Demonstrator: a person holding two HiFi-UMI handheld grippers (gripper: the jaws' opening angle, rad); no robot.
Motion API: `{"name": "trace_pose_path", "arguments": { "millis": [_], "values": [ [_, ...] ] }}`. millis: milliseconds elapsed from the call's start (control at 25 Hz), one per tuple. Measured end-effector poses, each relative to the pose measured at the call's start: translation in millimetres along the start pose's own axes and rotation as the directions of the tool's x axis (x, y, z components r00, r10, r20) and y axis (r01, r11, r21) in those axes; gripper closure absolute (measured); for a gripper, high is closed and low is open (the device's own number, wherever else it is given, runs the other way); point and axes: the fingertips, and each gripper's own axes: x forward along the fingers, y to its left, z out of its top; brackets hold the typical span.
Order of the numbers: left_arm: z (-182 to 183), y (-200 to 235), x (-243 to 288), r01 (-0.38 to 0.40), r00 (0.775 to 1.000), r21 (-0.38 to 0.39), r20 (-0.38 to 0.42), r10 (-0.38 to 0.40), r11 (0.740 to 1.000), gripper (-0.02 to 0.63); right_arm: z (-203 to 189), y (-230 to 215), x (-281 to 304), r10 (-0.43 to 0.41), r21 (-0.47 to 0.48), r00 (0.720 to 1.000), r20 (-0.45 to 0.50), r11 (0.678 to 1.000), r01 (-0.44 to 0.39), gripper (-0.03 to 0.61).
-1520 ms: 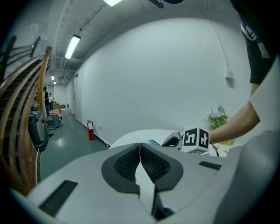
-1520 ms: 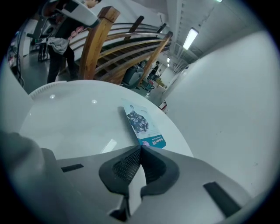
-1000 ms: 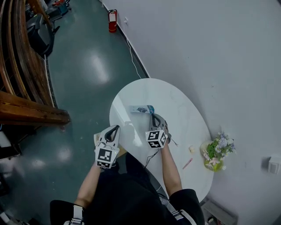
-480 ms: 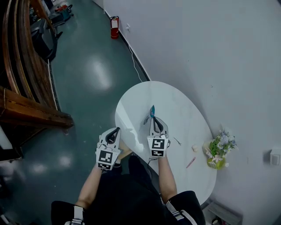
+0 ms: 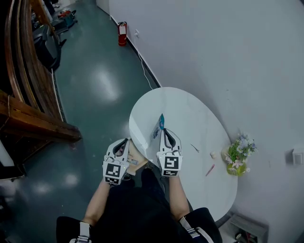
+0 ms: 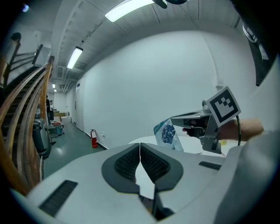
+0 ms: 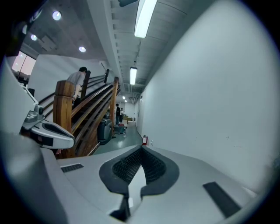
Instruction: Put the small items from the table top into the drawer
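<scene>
The right tool (image 5: 163,130) is pressed together, pinching a small blue-and-white packet (image 5: 158,126) by one edge. The packet sticks out just past its tips, above the near edge of the white table (image 5: 190,114). Just to its left, the left tool (image 5: 124,141) is pressed together on nothing. A pink pen (image 5: 210,169) lies on the table, well to the right tool's right.

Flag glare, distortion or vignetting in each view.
Head view: sharp, with bright glare patches on the glossy floor and a sheen on the table. Left gripper view: heavy fisheye, black corners, ceiling light blown out, yet the packet reads clearly. Right gripper view: same fisheye and dark rim, strip light overexposed.
</scene>
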Motion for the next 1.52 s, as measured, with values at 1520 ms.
{"name": "trace_pose_path", "arguments": {
  "millis": [1520],
  "values": [
    [-78.4,23.2,-51.3,0.070,0.995,-0.023,-0.073,-0.072,0.997,0.594,-86.6,126.2,-46.0,0.117,0.009,0.992,-0.042,0.993,-0.116,0.549]
  ]
}}
